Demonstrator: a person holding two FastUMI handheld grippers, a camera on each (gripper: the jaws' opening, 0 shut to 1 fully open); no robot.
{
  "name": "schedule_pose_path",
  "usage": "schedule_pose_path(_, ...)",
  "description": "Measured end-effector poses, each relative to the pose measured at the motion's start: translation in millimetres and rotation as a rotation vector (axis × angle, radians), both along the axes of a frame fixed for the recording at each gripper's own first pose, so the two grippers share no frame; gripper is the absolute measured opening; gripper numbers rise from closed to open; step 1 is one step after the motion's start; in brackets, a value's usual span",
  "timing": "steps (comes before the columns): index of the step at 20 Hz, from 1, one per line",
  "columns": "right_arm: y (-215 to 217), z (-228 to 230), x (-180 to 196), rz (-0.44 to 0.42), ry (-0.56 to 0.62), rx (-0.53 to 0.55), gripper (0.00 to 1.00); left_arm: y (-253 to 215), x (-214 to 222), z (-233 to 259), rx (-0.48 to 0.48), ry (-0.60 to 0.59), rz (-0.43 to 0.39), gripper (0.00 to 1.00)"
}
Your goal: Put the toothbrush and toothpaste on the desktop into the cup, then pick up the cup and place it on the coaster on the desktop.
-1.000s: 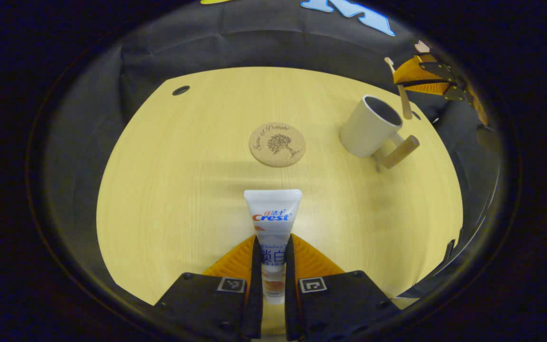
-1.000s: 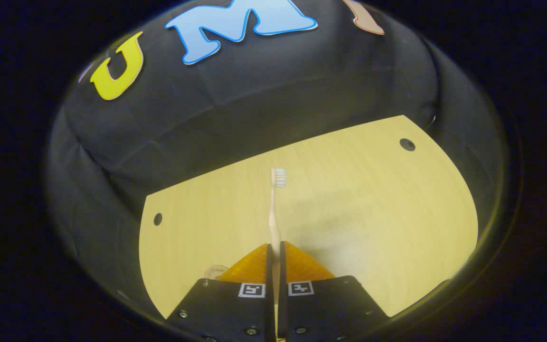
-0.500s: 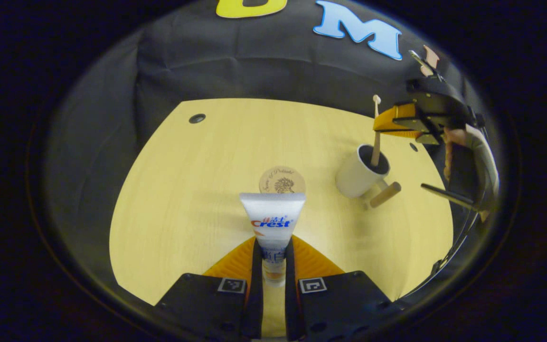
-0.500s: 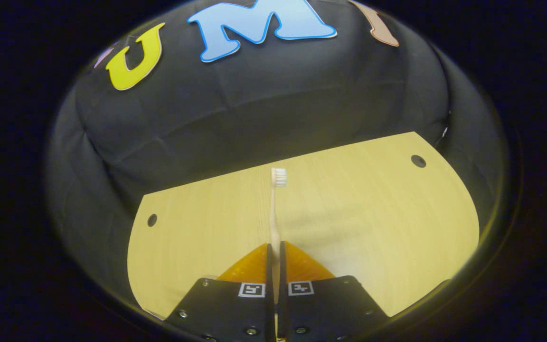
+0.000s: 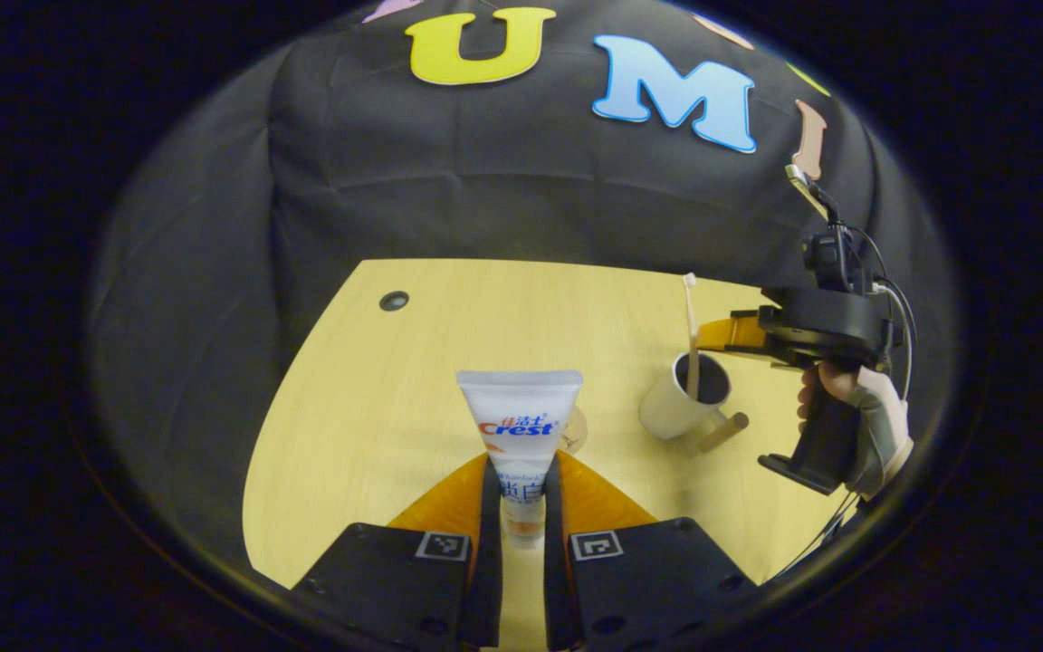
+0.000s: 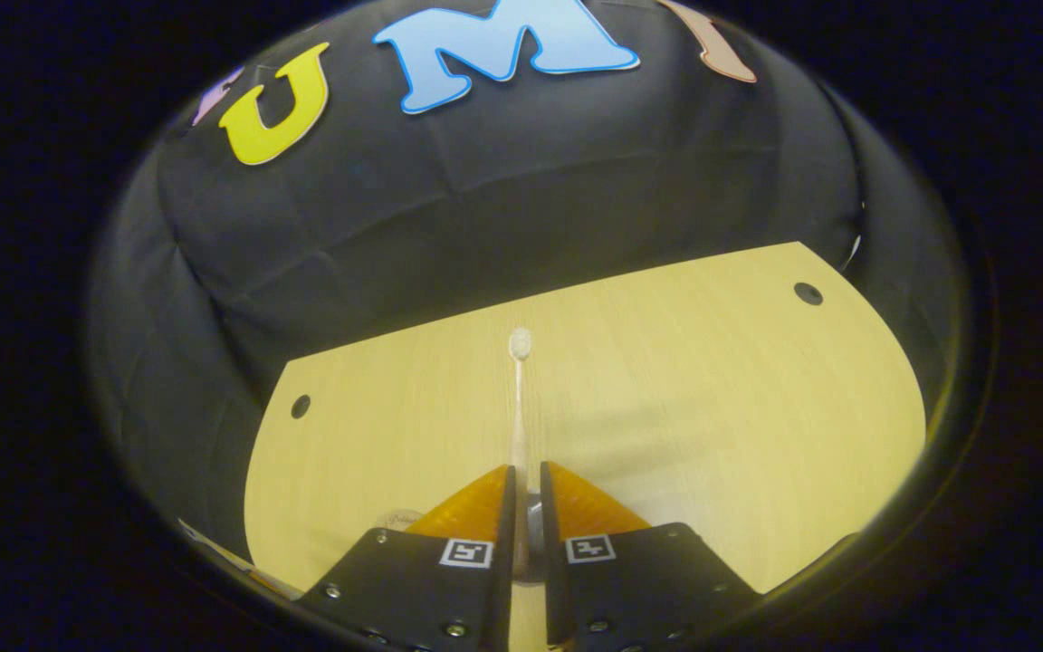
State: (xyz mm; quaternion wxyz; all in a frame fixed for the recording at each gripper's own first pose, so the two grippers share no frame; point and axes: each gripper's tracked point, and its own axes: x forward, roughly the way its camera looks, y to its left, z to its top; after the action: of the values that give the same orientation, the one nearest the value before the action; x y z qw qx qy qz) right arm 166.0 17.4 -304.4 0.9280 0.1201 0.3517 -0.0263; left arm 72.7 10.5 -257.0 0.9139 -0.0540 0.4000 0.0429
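My left gripper (image 5: 521, 460) is shut on a white toothpaste tube (image 5: 520, 412), held upright above the near part of the wooden table (image 5: 377, 417). To the right stands the white cup (image 5: 674, 409) with a wooden handle, and the toothbrush (image 5: 691, 330) leans inside it, head up. My right gripper (image 5: 710, 333), held by a hand (image 5: 865, 426), hovers beside the brush's shaft just above the cup. In the right gripper view its fingers stand slightly apart, so the right gripper (image 6: 526, 473) is open around the thin toothbrush (image 6: 519, 398). The cork coaster (image 5: 578, 431) peeks out behind the tube.
Black cloth walls close the table in at the back and sides. Small dark holes (image 5: 393, 301) (image 6: 808, 292) mark the table's far corners. An edge of the coaster (image 6: 404, 518) shows at the lower left of the right gripper view.
The left gripper has lifted and tilted back with the tube. The toothbrush has gone down into the cup; the right gripper's fingers have parted a little and the brush has turned.
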Motion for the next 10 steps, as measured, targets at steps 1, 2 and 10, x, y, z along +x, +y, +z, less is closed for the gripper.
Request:
schedule_pose_path(1, -0.2, 0.4, -1.4, -0.002, -0.006, 0.001, 0.15, -0.6, 5.6, 1.1, 0.001, -0.010, -0.006, 0.27)
schedule_pose_path(2, -0.8, 0.5, -3.9, -0.003, -0.005, 0.000, 0.15, -2.0, 9.5, 2.2, -0.002, -0.016, -0.009, 0.26)
schedule_pose_path(10, 1.5, -26.8, -19.3, 0.069, 0.046, -0.086, 0.14, -13.5, 21.7, 16.3, -0.032, -0.025, -0.015, 0.27)
